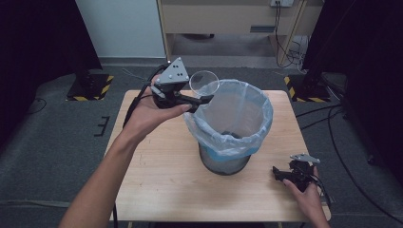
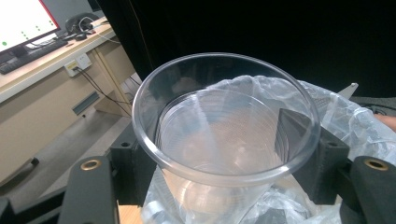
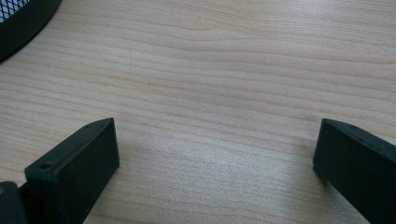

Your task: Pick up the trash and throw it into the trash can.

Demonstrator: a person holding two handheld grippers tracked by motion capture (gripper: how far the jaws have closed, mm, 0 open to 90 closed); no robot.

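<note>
My left forearm (image 1: 102, 183) reaches over the surface (image 1: 161, 180) toward the lined bin (image 1: 231, 124). My left gripper (image 1: 202, 99) is clamped on a clear plastic cup (image 2: 224, 126), held at the bin's rim. I judge disposal is underway: next, release above the opening. My right gripper (image 3: 215, 158) rests spread apart, empty.
</note>
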